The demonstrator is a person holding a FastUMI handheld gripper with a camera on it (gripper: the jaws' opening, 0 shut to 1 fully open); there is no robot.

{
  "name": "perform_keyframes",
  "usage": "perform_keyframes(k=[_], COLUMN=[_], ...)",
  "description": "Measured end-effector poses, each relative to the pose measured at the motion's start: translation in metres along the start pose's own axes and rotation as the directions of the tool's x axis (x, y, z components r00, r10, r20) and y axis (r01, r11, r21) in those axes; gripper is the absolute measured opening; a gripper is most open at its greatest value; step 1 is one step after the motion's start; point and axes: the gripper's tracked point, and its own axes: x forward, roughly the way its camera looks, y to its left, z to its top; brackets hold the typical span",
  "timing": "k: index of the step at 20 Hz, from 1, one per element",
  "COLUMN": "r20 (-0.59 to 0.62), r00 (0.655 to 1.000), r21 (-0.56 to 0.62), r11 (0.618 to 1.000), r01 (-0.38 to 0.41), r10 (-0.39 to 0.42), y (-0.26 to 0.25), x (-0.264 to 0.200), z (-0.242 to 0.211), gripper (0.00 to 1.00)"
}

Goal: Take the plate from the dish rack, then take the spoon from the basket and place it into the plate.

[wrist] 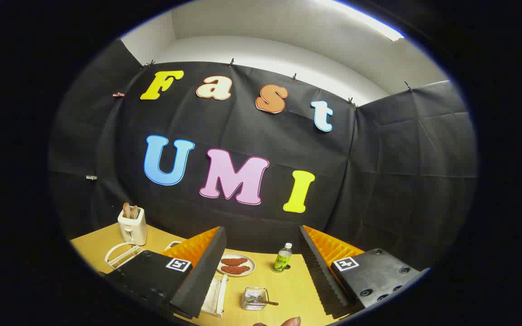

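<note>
My gripper (261,230) is open, its two fingers spread wide and held above the wooden table (288,290) with nothing between them. Below the gap stands a small clear basket (255,299) with a spoon (265,301) lying in it, the handle pointing right. A white dish rack (215,293) sits just left of the basket, partly hidden by the left finger; I cannot tell what it holds. Farther back lies a white plate (236,265) with two brown food pieces on it.
A green-labelled bottle (282,258) stands right of the plate. At the back left are a white toaster (132,225) with bread in it and a white wire stand (123,253). A person's fingertip (290,321) shows at the table's near edge.
</note>
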Motion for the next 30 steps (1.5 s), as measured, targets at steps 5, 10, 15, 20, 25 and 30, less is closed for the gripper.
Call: perform_keyframes(k=[5,10,15,20,25,30], r20=[-0.015,-0.036,-0.048,-0.052,-0.057,-0.084], r00=[1.0,0.999,0.999,0.999,0.998,0.996], r21=[0.013,0.019,0.022,0.024,0.023,0.037], r11=[1.0,1.0,1.0,1.0,1.0,0.999], r01=[0.006,0.01,0.006,0.008,0.007,-0.03], r10=[-0.006,-0.009,-0.005,-0.006,-0.006,0.033], y=[0.0,-0.001,0.001,0.003,0.005,0.021], x=[-0.003,-0.003,-0.002,0.0,0.002,0.01], z=[-0.006,-0.013,-0.017,-0.018,-0.02,-0.024], gripper=[0.97,0.98,0.97,0.97,0.98,0.97])
